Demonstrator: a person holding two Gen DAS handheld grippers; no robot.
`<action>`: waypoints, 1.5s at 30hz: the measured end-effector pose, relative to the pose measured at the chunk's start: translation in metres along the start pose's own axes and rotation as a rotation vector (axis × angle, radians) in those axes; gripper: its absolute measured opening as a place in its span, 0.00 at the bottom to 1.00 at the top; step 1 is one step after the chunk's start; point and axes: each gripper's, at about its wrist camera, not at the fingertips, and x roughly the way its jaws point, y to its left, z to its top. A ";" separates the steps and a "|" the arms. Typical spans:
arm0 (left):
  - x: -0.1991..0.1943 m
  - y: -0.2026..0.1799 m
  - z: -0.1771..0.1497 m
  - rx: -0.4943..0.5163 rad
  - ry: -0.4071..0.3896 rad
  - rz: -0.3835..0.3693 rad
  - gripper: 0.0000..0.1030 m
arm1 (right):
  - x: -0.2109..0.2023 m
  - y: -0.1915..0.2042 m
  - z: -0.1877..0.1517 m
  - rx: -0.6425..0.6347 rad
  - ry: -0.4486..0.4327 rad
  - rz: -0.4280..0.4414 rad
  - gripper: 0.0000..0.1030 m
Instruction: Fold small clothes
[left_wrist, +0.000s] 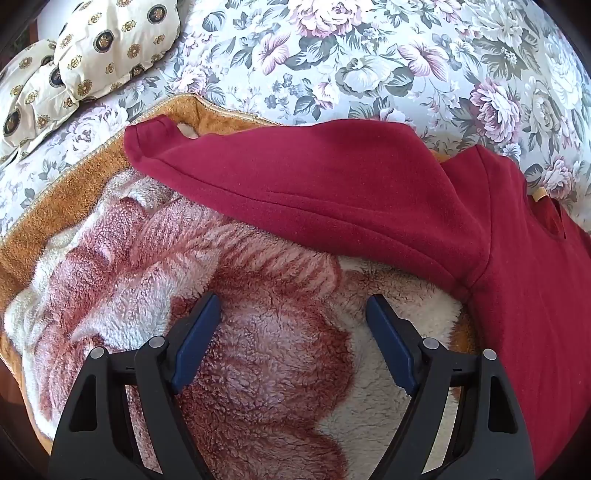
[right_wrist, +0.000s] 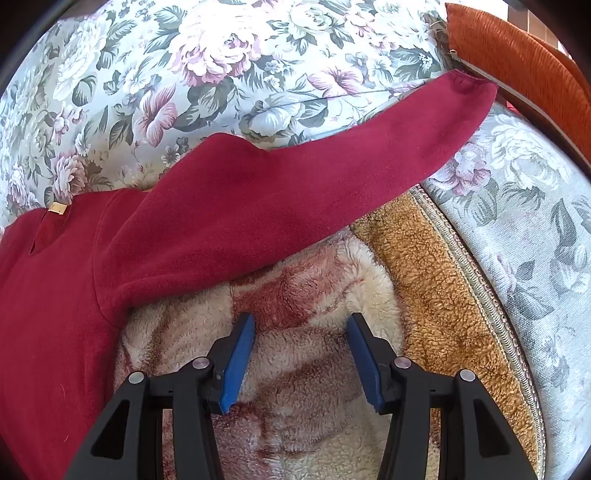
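A dark red long-sleeved top (left_wrist: 517, 288) lies flat on a fluffy blanket (left_wrist: 258, 350). In the left wrist view its left sleeve (left_wrist: 295, 177) stretches out to the upper left, cuff at the blanket's brown edge. My left gripper (left_wrist: 293, 306) is open and empty, over the blanket below that sleeve. In the right wrist view the top (right_wrist: 48, 314) fills the left side and its other sleeve (right_wrist: 314, 177) reaches up right. My right gripper (right_wrist: 301, 325) is open and empty, over the blanket (right_wrist: 314, 369) below the sleeve.
A floral bedspread (left_wrist: 351, 66) lies under the blanket and also shows in the right wrist view (right_wrist: 166, 74). Cream patterned pillows (left_wrist: 92, 48) sit at the upper left. An orange cushion (right_wrist: 517, 62) is at the upper right. A tan neck label (right_wrist: 57, 208) marks the collar.
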 end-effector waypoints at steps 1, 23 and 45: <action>0.000 0.000 0.000 0.002 0.005 0.002 0.80 | 0.000 0.000 0.000 -0.005 0.000 -0.007 0.49; -0.188 -0.043 -0.005 0.102 -0.112 -0.123 0.79 | -0.166 0.071 -0.042 -0.160 -0.098 0.168 0.49; -0.217 -0.109 -0.038 0.155 -0.112 -0.249 0.79 | -0.193 0.093 -0.051 -0.094 -0.097 0.202 0.49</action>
